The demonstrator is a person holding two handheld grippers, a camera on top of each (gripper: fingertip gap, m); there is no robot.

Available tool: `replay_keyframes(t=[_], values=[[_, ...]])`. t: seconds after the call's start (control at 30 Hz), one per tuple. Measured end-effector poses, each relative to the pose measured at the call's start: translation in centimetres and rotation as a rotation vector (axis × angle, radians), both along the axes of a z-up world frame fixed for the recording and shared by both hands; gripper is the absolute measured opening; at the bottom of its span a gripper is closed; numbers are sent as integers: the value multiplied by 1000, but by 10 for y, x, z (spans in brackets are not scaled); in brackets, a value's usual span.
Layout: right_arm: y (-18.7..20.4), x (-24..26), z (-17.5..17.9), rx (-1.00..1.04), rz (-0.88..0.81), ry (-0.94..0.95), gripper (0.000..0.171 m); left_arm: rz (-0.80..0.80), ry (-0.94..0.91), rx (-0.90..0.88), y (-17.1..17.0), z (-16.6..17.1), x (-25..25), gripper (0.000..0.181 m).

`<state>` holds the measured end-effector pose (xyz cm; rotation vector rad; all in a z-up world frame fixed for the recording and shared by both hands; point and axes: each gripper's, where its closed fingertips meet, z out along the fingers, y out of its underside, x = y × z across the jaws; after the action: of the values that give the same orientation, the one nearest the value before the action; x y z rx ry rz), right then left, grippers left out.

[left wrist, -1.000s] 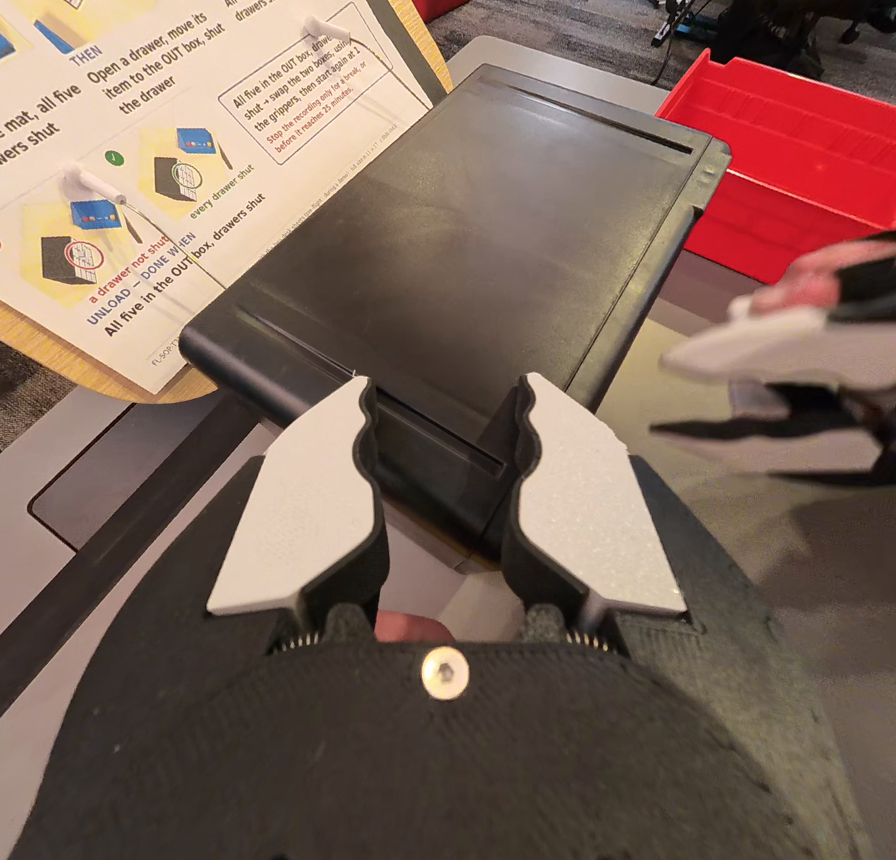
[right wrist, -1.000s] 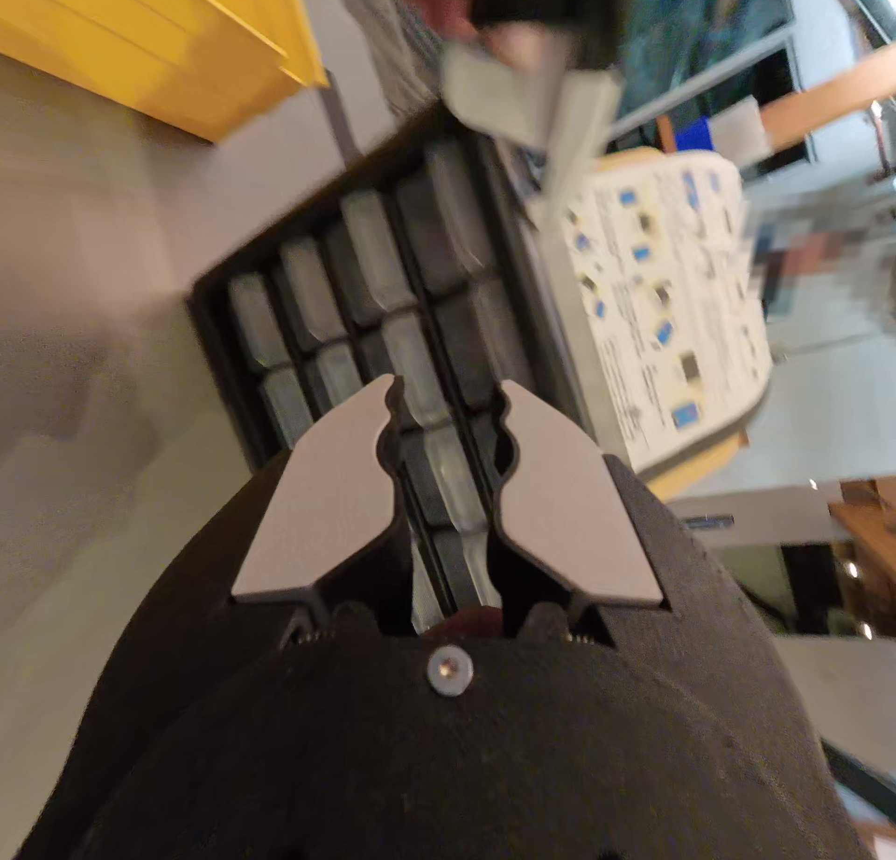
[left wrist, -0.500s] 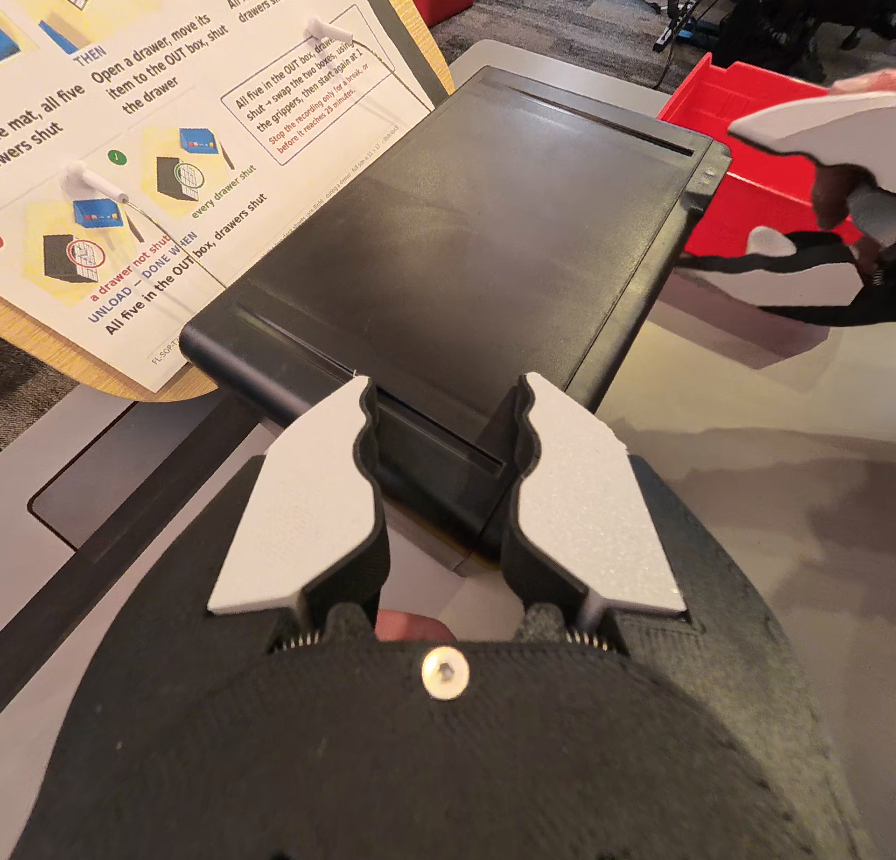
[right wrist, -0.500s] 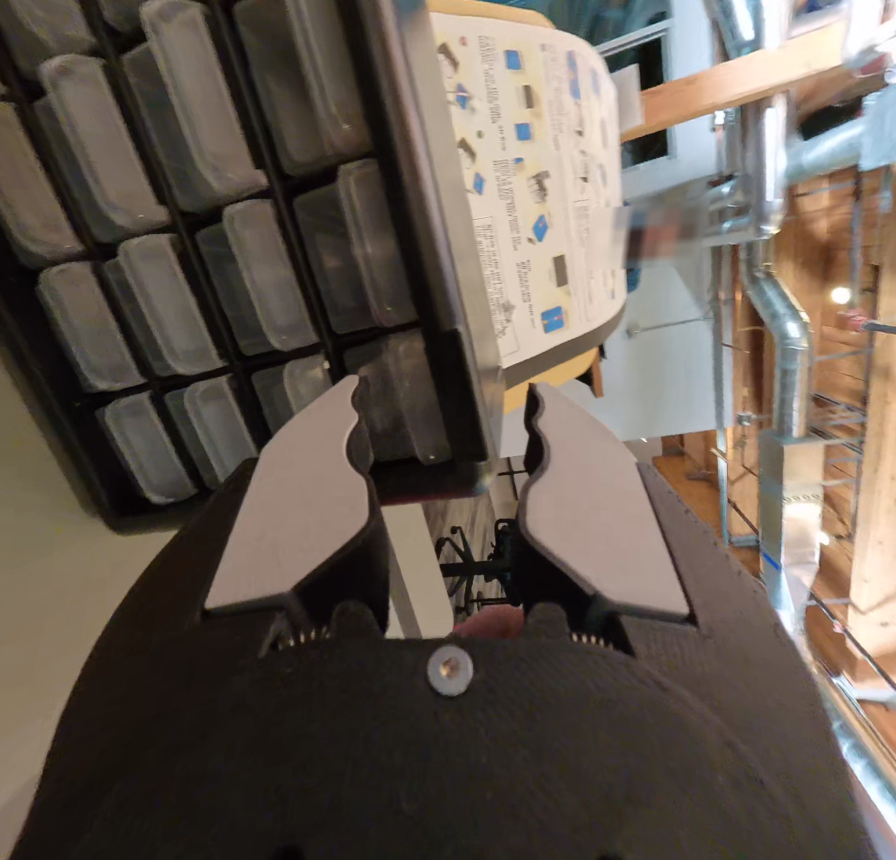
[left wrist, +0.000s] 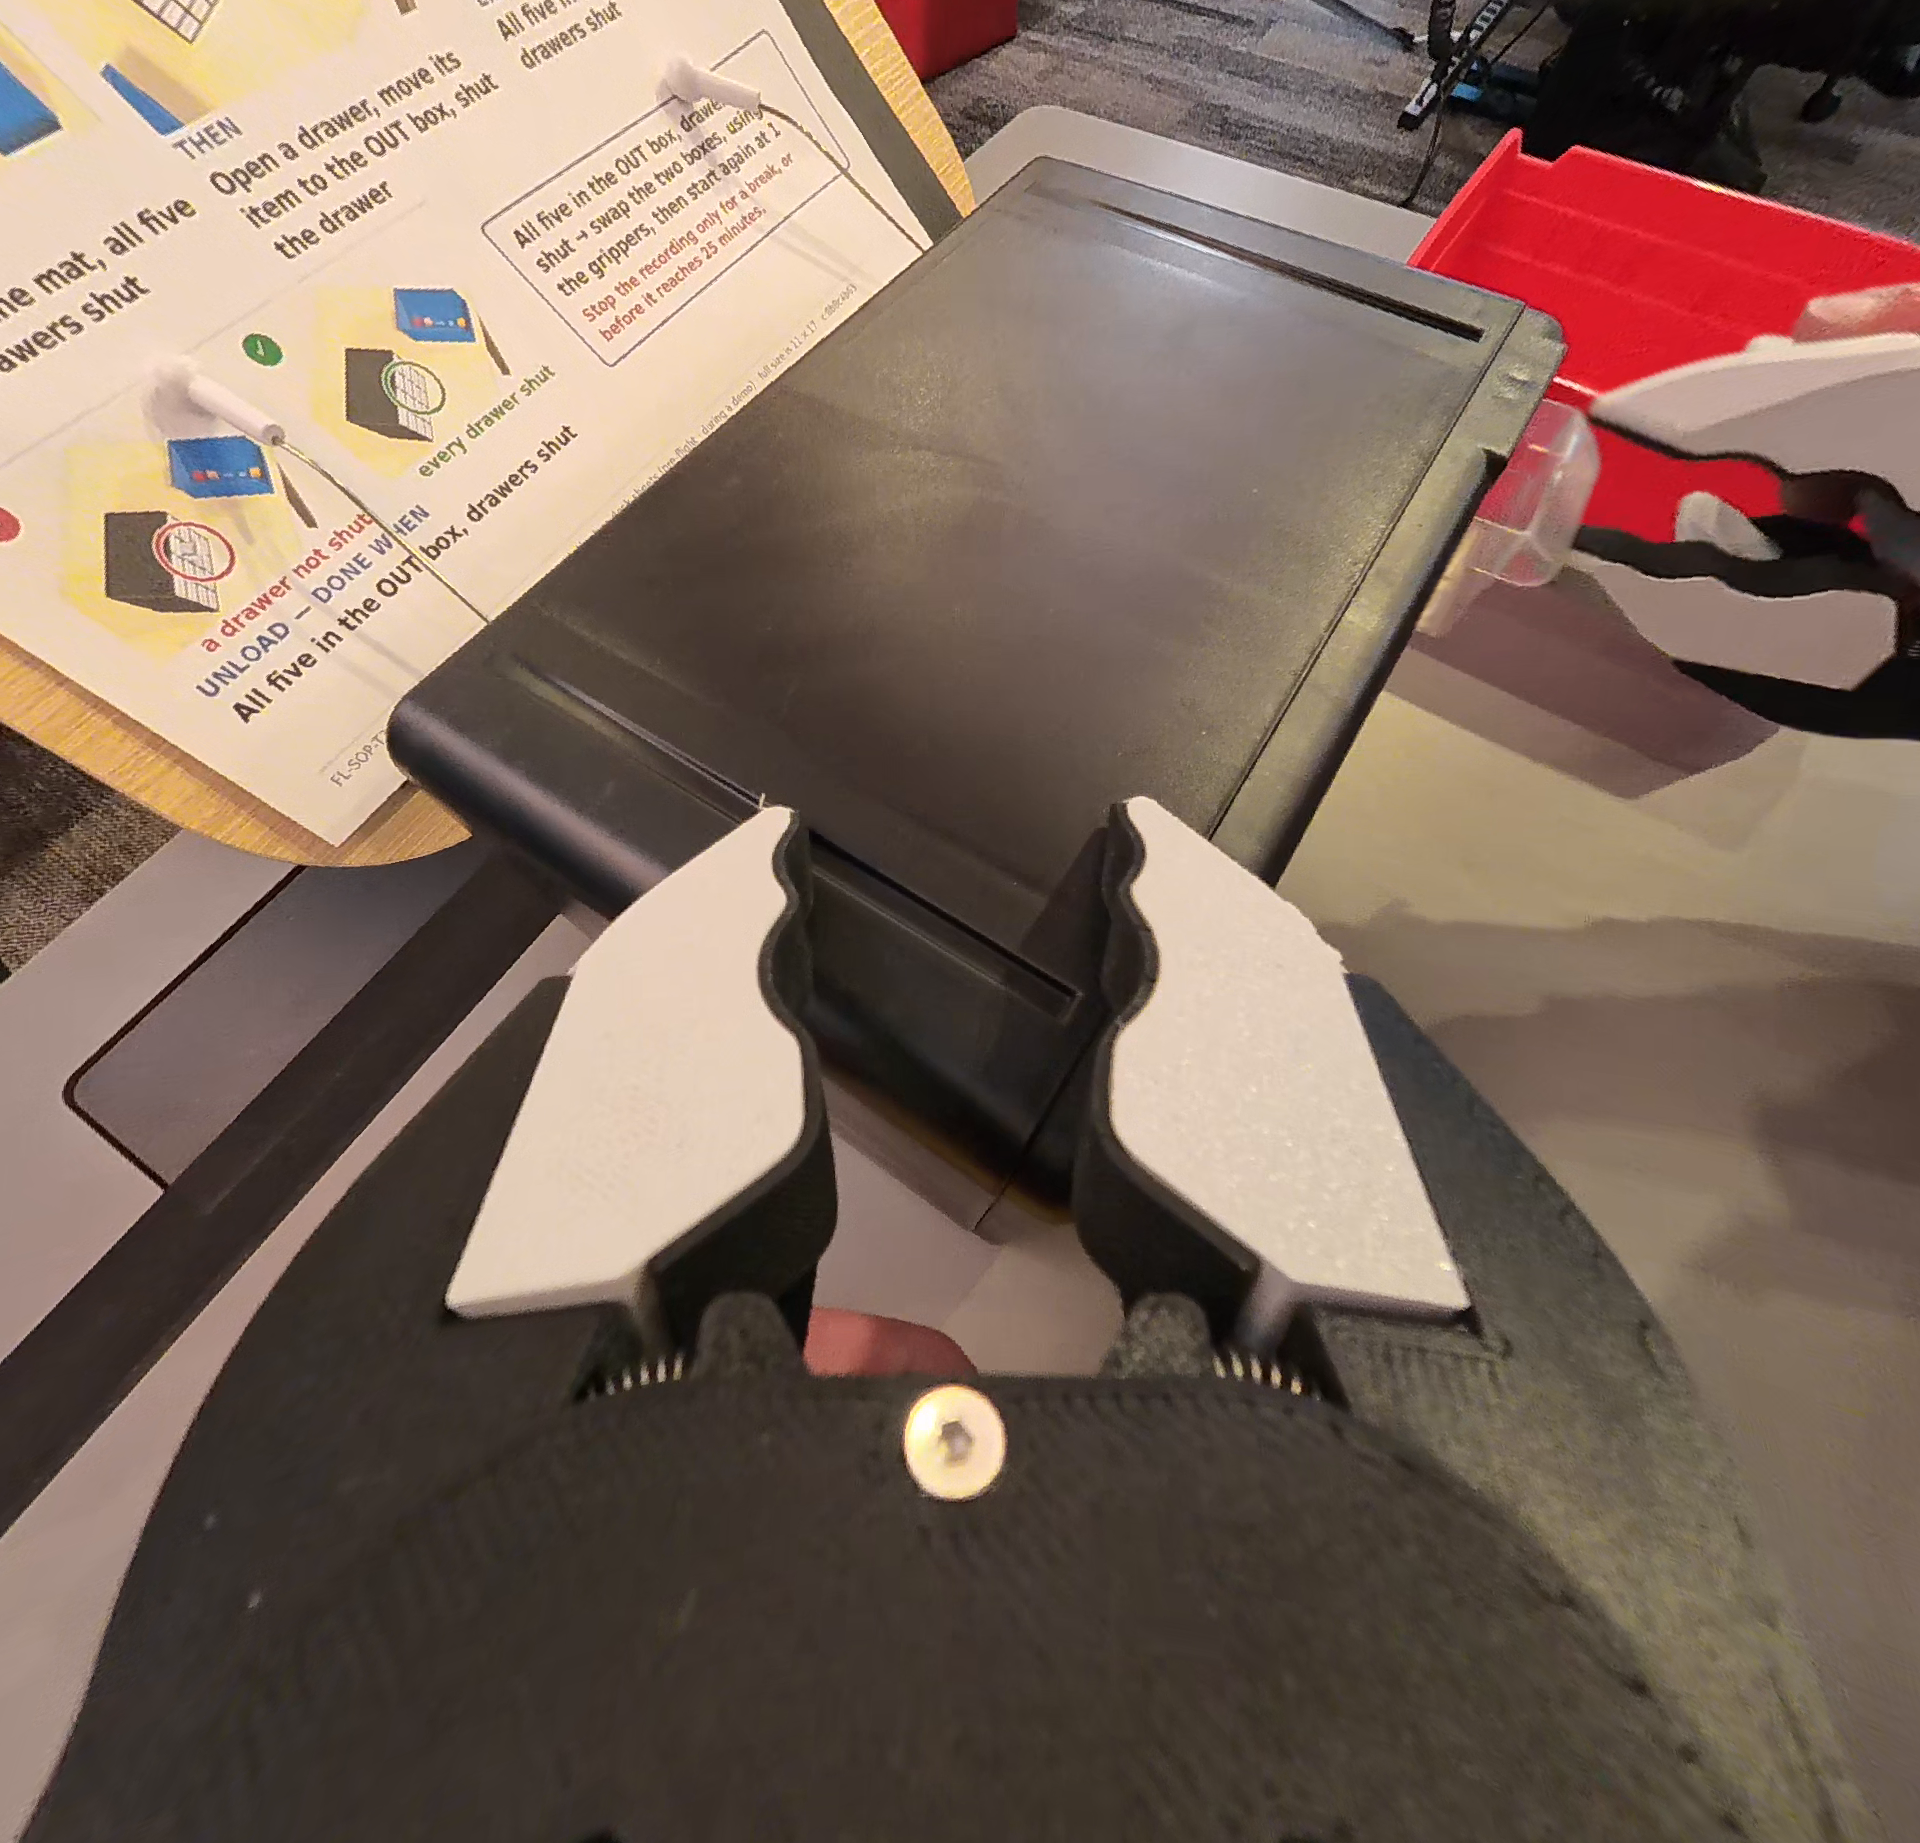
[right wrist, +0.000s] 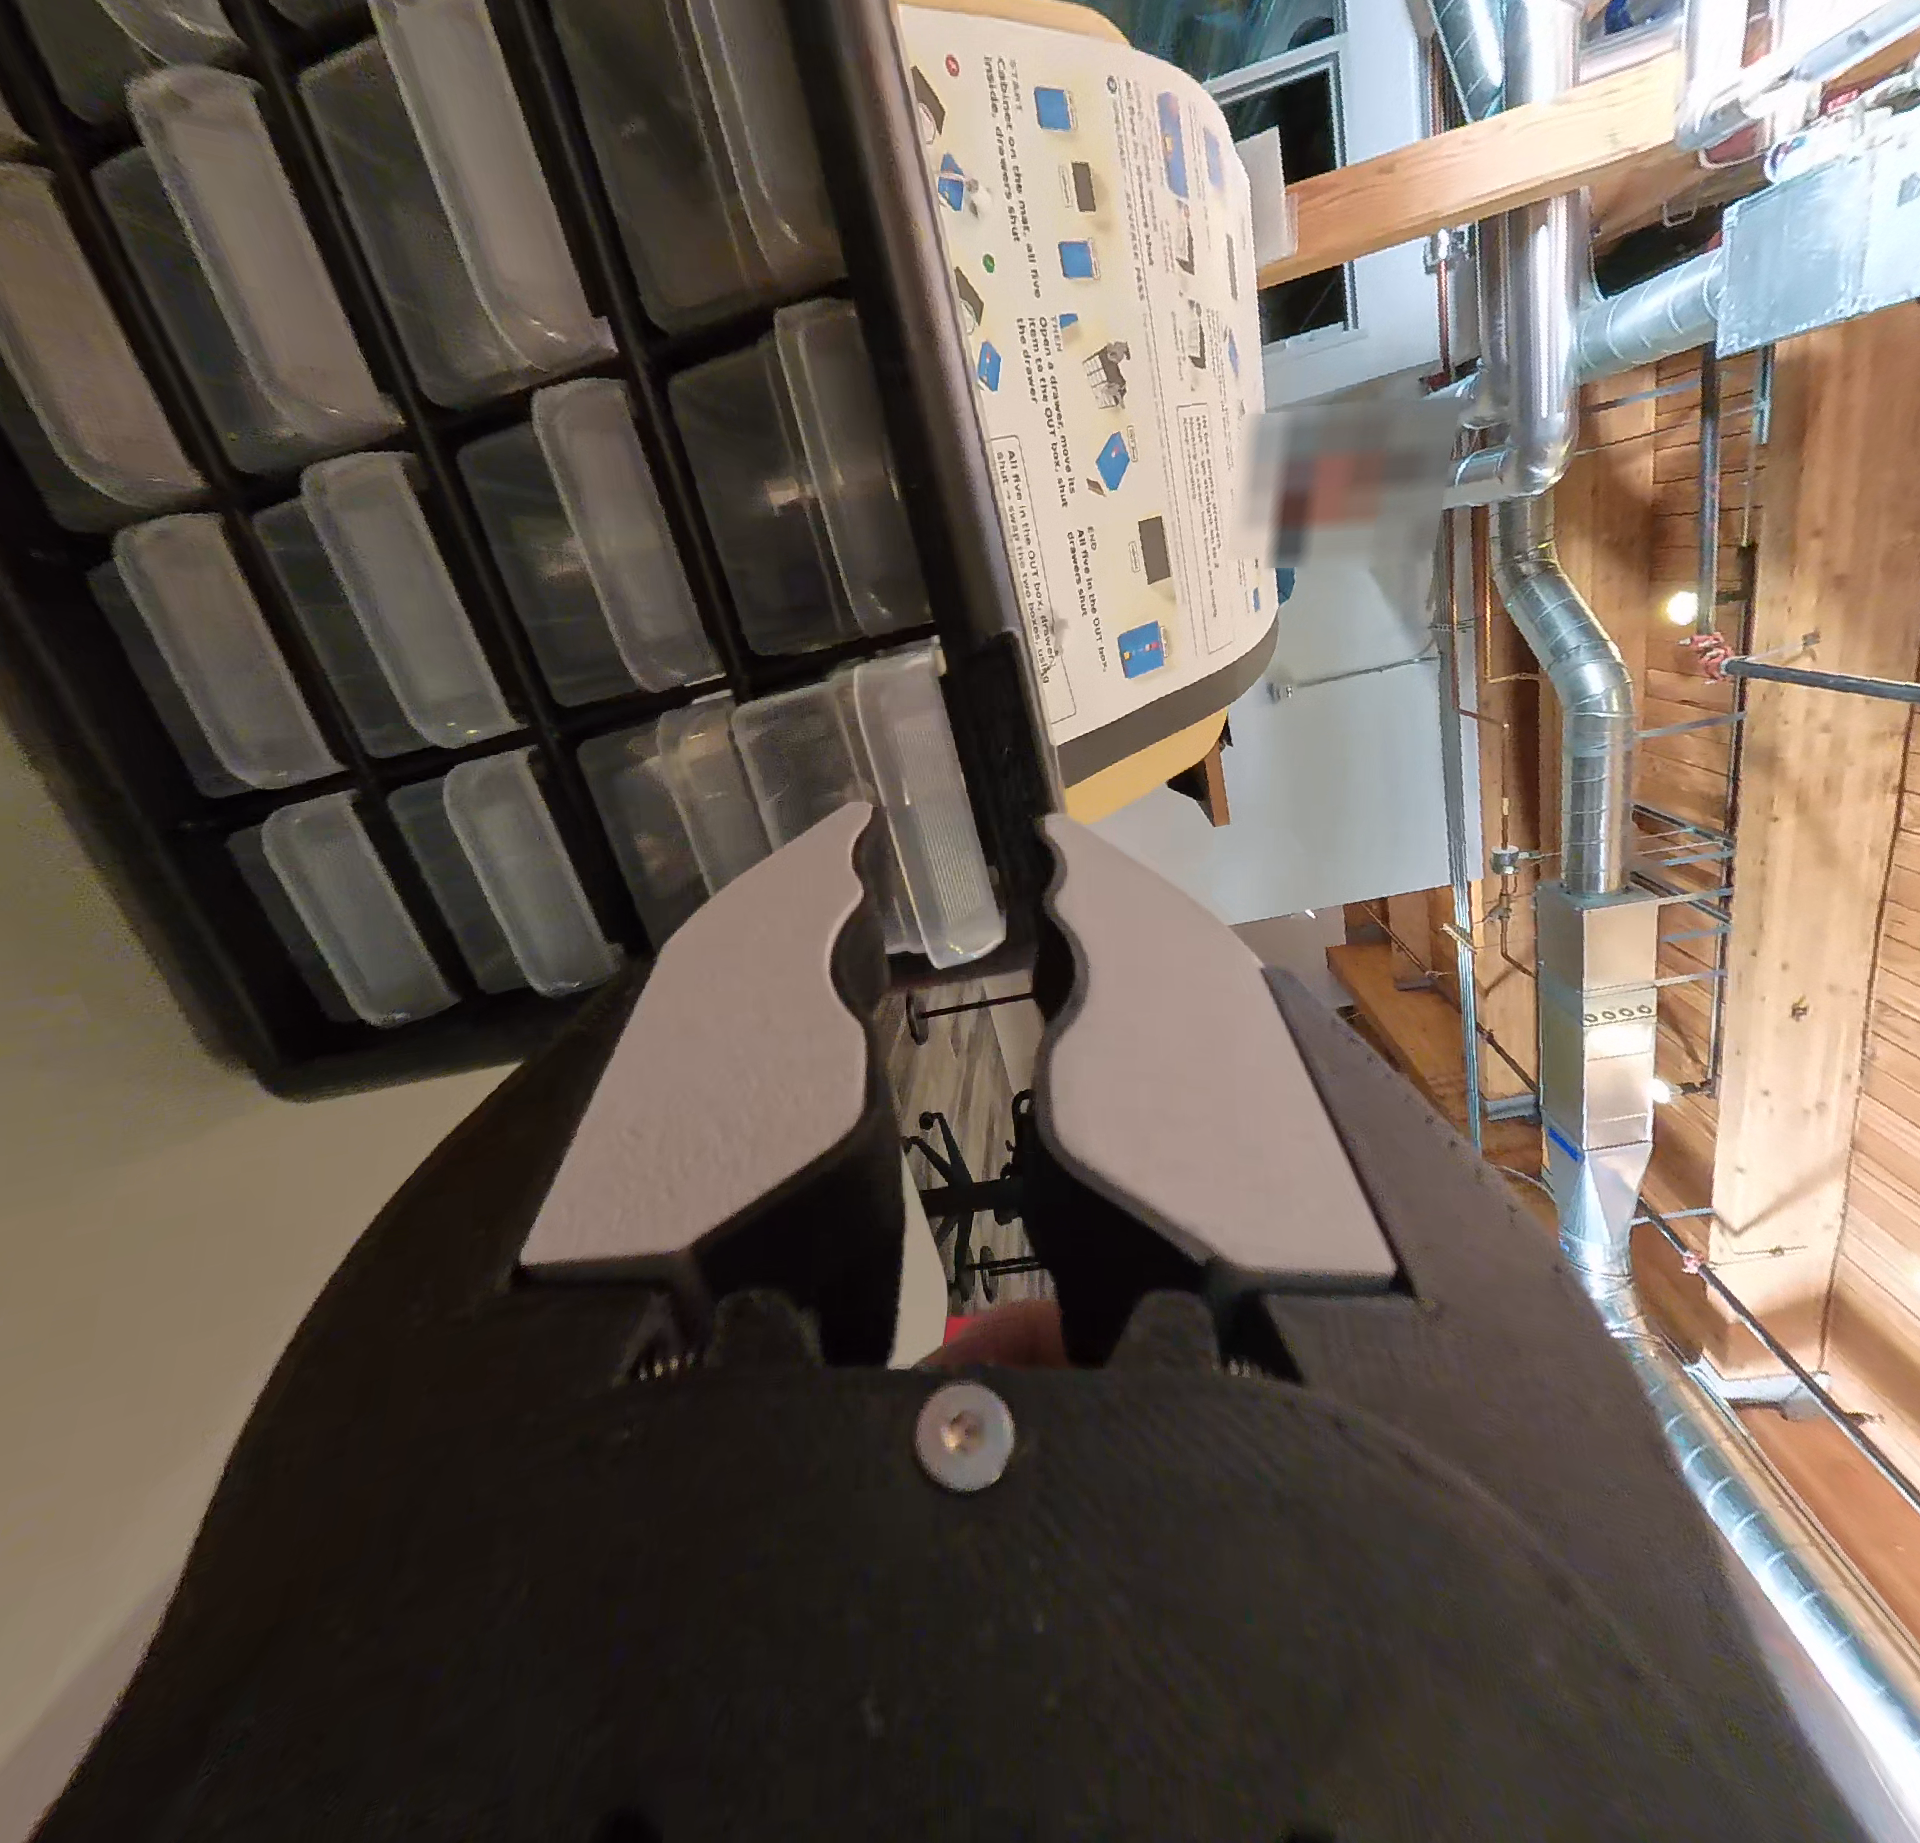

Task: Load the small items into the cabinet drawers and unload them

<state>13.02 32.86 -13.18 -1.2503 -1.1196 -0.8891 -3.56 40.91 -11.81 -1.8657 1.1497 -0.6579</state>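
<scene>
The black cabinet (left wrist: 1039, 494) lies under my left gripper (left wrist: 951, 837), whose jaws are closed against its near corner. In the right wrist view, which is rolled sideways, the cabinet's front (right wrist: 914, 391) shows rows of clear drawers. My right gripper (right wrist: 956, 848) is shut on the handle of the clear corner drawer (right wrist: 925, 754), which stands out a little from the front. The left wrist view shows the same drawer (left wrist: 1527, 505) sticking out at the cabinet's far right corner, with the right gripper (left wrist: 1584, 474) on it. I cannot see what is inside the drawer.
A printed instruction sheet on a wooden board (left wrist: 364, 287) leans behind the cabinet. A red bin (left wrist: 1662, 266) stands just beyond the cabinet's far corner. The other clear drawers (right wrist: 416, 287) are shut. The grey table (left wrist: 1558, 1014) extends to the right. The tips of one gripper are about 20 cm away from the tips of the other.
My right gripper swung to the cabinet's far corner drawer and closed on its handle, and the drawer now stands out a little. My left gripper has not moved.
</scene>
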Motion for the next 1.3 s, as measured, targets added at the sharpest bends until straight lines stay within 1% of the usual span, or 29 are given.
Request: replay_keyframes(t=[0.07,0.1,0.33,0.73,0.9,1.03,1.2,1.3], values=[[-10,-1,-3,-24,11,3,15,0,-1,-1,0,0,0,55],[-15,-2,-4,-34,17,0,14,0,-4,-1,0,0,0,54],[-51,-5,-4,-88,57,-6,13,6,-20,0,0,0,0,55],[-89,-6,-3,-140,110,-17,14,8,-27,0,0,0,0,54],[-96,-5,-6,-158,115,-2,14,10,-31,0,0,0,0,55],[-93,-6,-14,-185,114,-16,16,12,-33,0,0,0,0,54],[-93,-10,-14,-195,127,2,17,14,-33,2,0,0,0,54],[-93,-9,-15,-208,124,17,25,14,-34,2,0,0,0,54]])
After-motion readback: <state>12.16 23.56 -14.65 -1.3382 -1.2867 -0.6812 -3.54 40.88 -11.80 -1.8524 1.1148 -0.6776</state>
